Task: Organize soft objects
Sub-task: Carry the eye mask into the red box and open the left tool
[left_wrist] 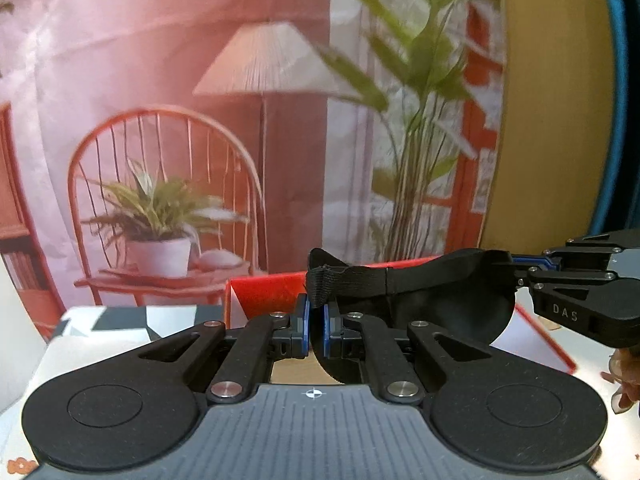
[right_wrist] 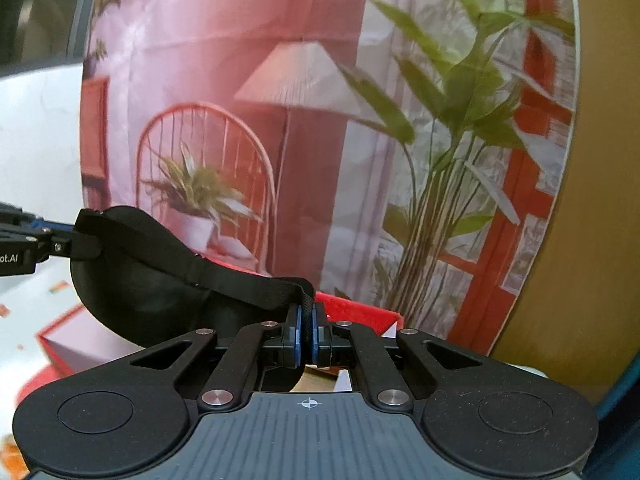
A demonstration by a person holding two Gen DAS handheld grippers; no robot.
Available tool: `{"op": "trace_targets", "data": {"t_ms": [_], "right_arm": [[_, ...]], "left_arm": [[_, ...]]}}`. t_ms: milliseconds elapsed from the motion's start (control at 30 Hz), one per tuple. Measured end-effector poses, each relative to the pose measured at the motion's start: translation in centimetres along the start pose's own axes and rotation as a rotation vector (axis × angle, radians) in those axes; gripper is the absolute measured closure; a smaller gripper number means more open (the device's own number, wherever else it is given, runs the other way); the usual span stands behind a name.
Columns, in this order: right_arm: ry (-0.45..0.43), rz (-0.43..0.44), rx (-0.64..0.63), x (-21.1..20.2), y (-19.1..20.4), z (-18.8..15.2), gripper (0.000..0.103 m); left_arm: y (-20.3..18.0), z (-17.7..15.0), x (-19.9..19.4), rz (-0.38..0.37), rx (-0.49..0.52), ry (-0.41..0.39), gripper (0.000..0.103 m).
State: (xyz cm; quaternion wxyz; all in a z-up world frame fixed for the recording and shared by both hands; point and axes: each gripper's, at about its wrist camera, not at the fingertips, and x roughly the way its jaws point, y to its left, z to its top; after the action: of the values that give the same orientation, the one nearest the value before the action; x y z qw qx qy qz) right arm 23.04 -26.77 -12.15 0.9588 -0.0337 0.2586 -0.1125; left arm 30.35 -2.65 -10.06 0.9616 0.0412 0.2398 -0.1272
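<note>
A black sleep mask (left_wrist: 440, 284) with an elastic strap hangs stretched between my two grippers, above an open red box (left_wrist: 272, 288). In the left wrist view my left gripper (left_wrist: 316, 320) is shut on one end of the mask and its strap. My right gripper (left_wrist: 516, 268) comes in from the right, clamped on the other end. In the right wrist view the right gripper (right_wrist: 306, 332) is shut on the strap end of the mask (right_wrist: 132, 276), and the left gripper (right_wrist: 68, 240) holds the far end at the left. The red box (right_wrist: 360, 314) lies just below.
A large printed backdrop (left_wrist: 240, 120) with a chair, a lamp and plants stands close behind the box. A black-and-white patterned box (left_wrist: 120, 320) sits at the left. Part of a person's hand (left_wrist: 624, 380) shows at the right edge. A tan panel (right_wrist: 580, 240) rises at the right.
</note>
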Motion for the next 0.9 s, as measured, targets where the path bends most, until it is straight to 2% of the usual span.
{"op": "trace_targets", "data": {"t_ms": [233, 433, 500, 533, 567, 633, 700, 800, 900], "right_arm": [[0.111, -0.016, -0.049, 5.6, 0.4, 0.0, 0.098], [0.204, -0.039, -0.071, 8.6, 0.7, -0.3, 0.096], [0.231, -0.049, -0.059, 9.2, 0.6, -0.4, 0.090], [0.241, -0.049, -0.051, 9.3, 0.4, -0.4, 0.085], [0.245, -0.051, -0.044, 9.4, 0.3, -0.5, 0.084], [0.250, -0.055, -0.039, 9.2, 0.2, -0.7, 0.079], [0.246, -0.054, -0.024, 8.7, 0.0, -0.7, 0.069], [0.225, -0.034, 0.010, 7.4, -0.3, -0.7, 0.059], [0.202, -0.011, 0.040, 5.8, -0.3, -0.9, 0.055]], "left_arm": [[0.8, -0.7, 5.7, -0.002, -0.032, 0.116, 0.095], [1.2, -1.4, 8.2, -0.015, -0.034, 0.191, 0.094], [1.7, -1.5, 8.2, -0.035, -0.056, 0.200, 0.088], [1.9, -1.6, 8.2, -0.043, -0.064, 0.202, 0.078], [2.1, -1.6, 8.2, -0.042, -0.069, 0.201, 0.068], [2.3, -1.5, 7.7, -0.043, -0.075, 0.189, 0.060], [2.2, -1.4, 7.1, -0.050, -0.078, 0.182, 0.059], [2.2, -1.2, 5.7, -0.059, -0.080, 0.166, 0.050], [1.9, -1.3, 4.1, -0.057, -0.085, 0.151, 0.045]]}}
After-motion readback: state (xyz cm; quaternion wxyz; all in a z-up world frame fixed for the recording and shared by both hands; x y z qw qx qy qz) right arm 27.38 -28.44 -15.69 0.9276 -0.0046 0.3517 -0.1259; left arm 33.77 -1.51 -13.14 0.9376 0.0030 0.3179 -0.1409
